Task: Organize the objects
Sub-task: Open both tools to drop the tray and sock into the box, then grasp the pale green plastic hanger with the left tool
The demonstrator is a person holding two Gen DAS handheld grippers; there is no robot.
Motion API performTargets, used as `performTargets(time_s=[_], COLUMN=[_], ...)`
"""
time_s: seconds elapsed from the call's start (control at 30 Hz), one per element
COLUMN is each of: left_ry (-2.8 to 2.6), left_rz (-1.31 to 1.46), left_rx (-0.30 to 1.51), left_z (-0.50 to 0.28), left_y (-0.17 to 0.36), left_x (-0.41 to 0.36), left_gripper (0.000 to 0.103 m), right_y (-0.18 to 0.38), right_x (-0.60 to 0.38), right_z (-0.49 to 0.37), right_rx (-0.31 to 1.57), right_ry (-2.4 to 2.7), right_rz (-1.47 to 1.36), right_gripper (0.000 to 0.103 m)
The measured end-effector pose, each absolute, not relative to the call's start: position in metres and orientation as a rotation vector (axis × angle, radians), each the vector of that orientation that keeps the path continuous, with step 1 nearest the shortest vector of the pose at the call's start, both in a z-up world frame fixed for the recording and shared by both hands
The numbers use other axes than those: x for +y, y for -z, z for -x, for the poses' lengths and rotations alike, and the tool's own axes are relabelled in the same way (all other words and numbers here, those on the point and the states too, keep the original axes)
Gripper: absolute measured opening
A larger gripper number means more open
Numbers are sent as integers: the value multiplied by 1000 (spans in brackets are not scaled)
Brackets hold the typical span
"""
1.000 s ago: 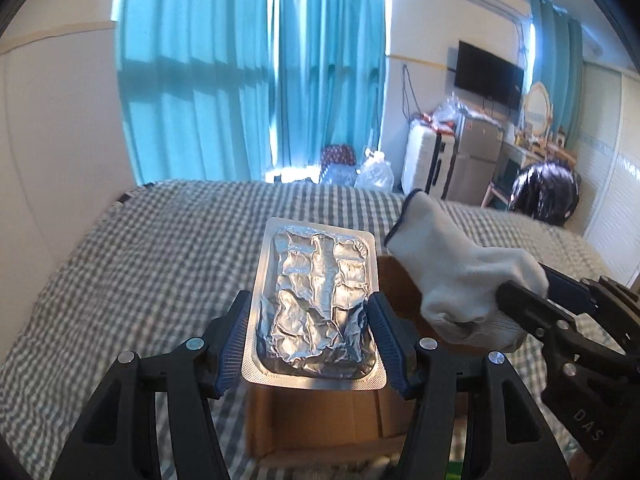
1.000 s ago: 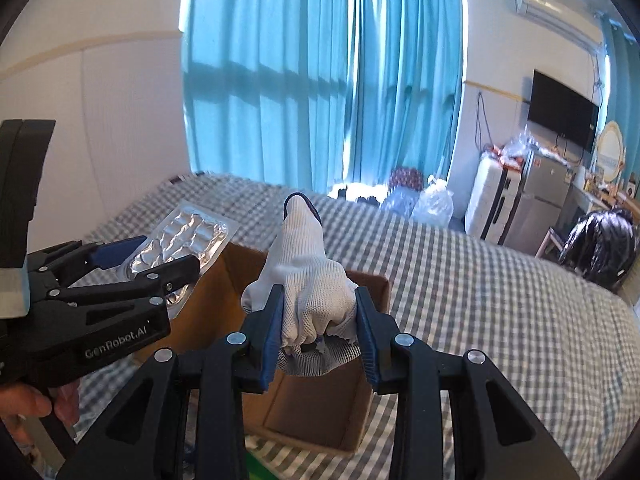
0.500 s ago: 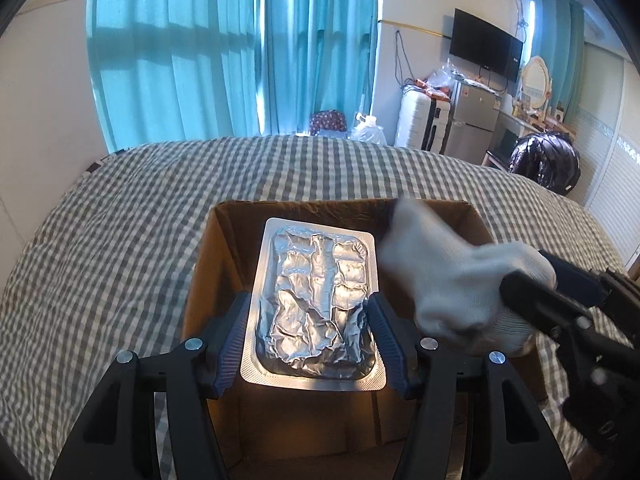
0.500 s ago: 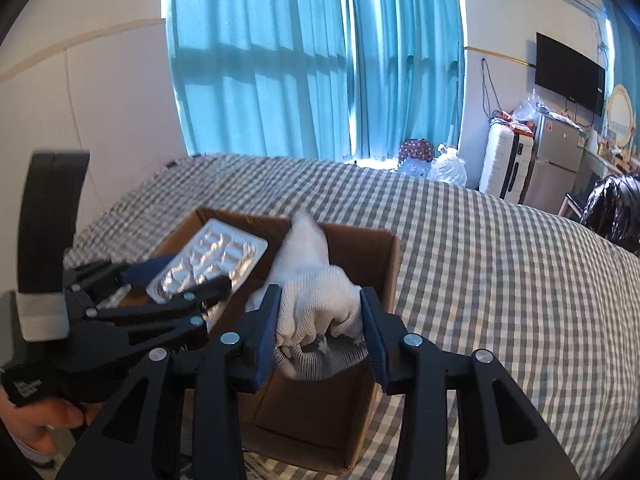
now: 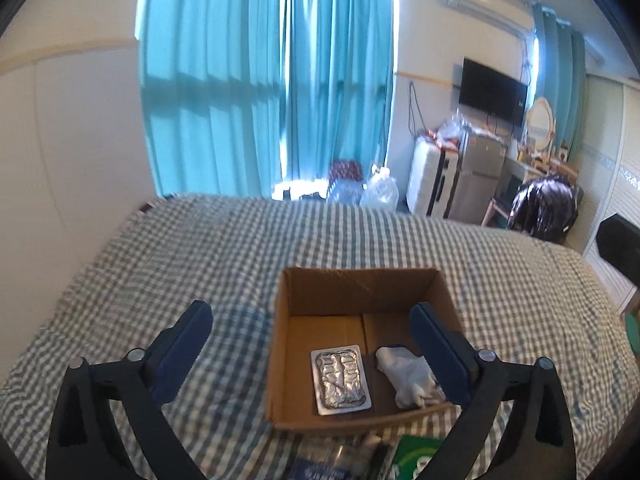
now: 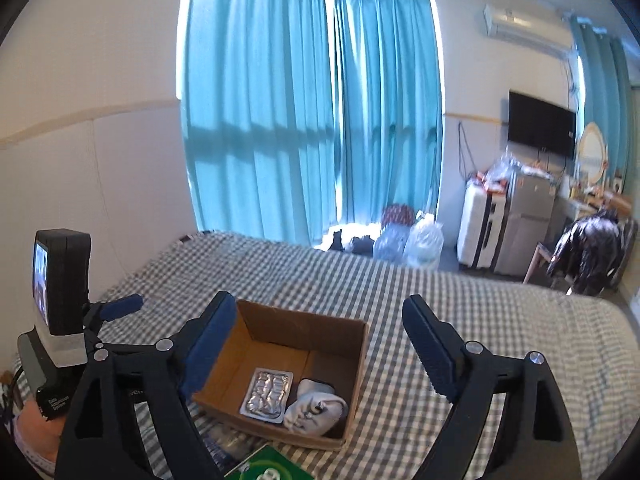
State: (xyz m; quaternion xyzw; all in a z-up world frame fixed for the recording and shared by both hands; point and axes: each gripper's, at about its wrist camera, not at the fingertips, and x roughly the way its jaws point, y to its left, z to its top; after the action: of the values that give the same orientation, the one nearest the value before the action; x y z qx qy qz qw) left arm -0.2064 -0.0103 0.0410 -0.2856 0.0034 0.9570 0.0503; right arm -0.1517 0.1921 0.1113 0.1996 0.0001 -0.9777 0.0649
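An open cardboard box (image 5: 360,288) stands on the checked bed; it also shows in the right wrist view (image 6: 352,364). On its floor lie a silver foil blister pack (image 5: 340,380) and, to its right, a crumpled white glove (image 5: 408,376). Both show in the right wrist view: the pack (image 6: 267,395) and the glove (image 6: 314,407). My left gripper (image 5: 312,324) is open and empty above the box's near left side. My right gripper (image 6: 320,320) is open and empty above the box. The left gripper's body (image 6: 60,320) shows at the left.
The grey checked bed (image 5: 200,248) stretches to blue curtains (image 5: 272,80). A green packet (image 6: 268,466) and blurred items lie near the box's front edge. A suitcase (image 6: 476,232), a small fridge and a chair with dark clothes stand at the far right.
Both grippers have opened and risen. The blister pack and the glove have left the jaws and now lie on the box floor.
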Motion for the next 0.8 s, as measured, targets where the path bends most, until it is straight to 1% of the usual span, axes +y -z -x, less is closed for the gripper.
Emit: performTargets(time_s=[0.17, 0.23, 0.33, 0.47, 0.6, 0.8], left_ry=[-2945, -2944, -2950, -2970, -2986, -2993], left_rz=[847, 844, 843, 864, 924, 1075], left_rx=[-21, -56, -52, -16, -25, 15], left_z=[159, 139, 111, 77, 54, 36], left_y=[-57, -57, -55, -41, -17, 36], left_x=[-24, -28, -30, -28, -29, -24], left_gripper=[103, 103, 103, 103, 103, 103], right_y=[-139, -142, -139, -116, -86, -27], right_x=[192, 193, 197, 201, 202, 200], right_z=[94, 73, 42, 12, -3, -13], right_rx=[45, 55, 62, 76, 78, 119], right_ry=[2966, 2969, 2966, 2958, 2943, 2925], right_rz=[-592, -595, -615, -679, -750, -885], right_gripper=[87, 87, 87, 87, 87, 87])
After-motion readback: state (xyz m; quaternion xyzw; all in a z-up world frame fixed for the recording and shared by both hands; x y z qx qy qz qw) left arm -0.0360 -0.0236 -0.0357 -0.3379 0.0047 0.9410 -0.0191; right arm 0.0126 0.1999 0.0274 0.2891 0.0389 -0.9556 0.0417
